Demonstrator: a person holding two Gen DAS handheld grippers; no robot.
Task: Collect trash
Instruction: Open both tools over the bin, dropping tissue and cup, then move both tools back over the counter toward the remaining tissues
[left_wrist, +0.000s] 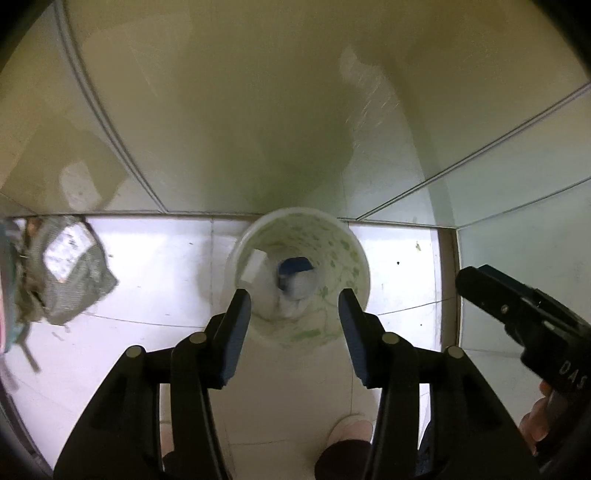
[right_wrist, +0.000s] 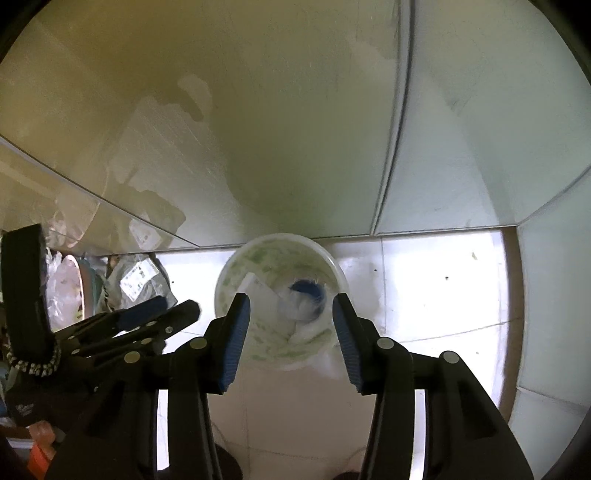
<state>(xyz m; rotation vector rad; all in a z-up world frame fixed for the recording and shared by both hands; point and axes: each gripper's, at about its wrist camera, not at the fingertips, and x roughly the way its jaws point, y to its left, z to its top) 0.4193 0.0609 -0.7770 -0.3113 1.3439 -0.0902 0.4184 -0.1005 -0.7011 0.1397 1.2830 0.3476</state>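
The left gripper (left_wrist: 294, 295) is seen with its blue-padded fingers (left_wrist: 236, 332) standing moderately apart, nothing clamped between them; the rim of the white paper cup with a green pattern (left_wrist: 325, 254) is framed in the gap below. The right gripper (right_wrist: 291, 301) is held likewise, its fingers (right_wrist: 234, 339) parted and empty, aimed down at the same cup (right_wrist: 258, 258). No pad is seen to press on anything, so both are judged to be free.

The cup stands upright on the pale tiled floor (left_wrist: 155, 266), close against the foot of the glossy wall panel (left_wrist: 258, 110). Inside it a dark blue object (left_wrist: 293, 266) and white crumpled paper (right_wrist: 258, 291) are visible, so it is judged to be serving as the container for the trash, which would explain why both grippers are poised steeply above its mouth.

From the left wrist, a crumpled grey-green plastic wrapper with a white label (left_wrist: 70, 269) is shown lying on the floor well to the left of the cup, and the right gripper's black body enters at the right edge, held by a hand (left_wrist: 535, 424). A pale shoe tip (left_wrist: 351, 430) appears below.

From the right wrist, the left gripper is shown from the side at lower left, and beyond it a heap of clear plastic bags (right_wrist: 66, 280) beside the labelled wrapper, which the other view cuts off. Further pickings are judged to lie there.
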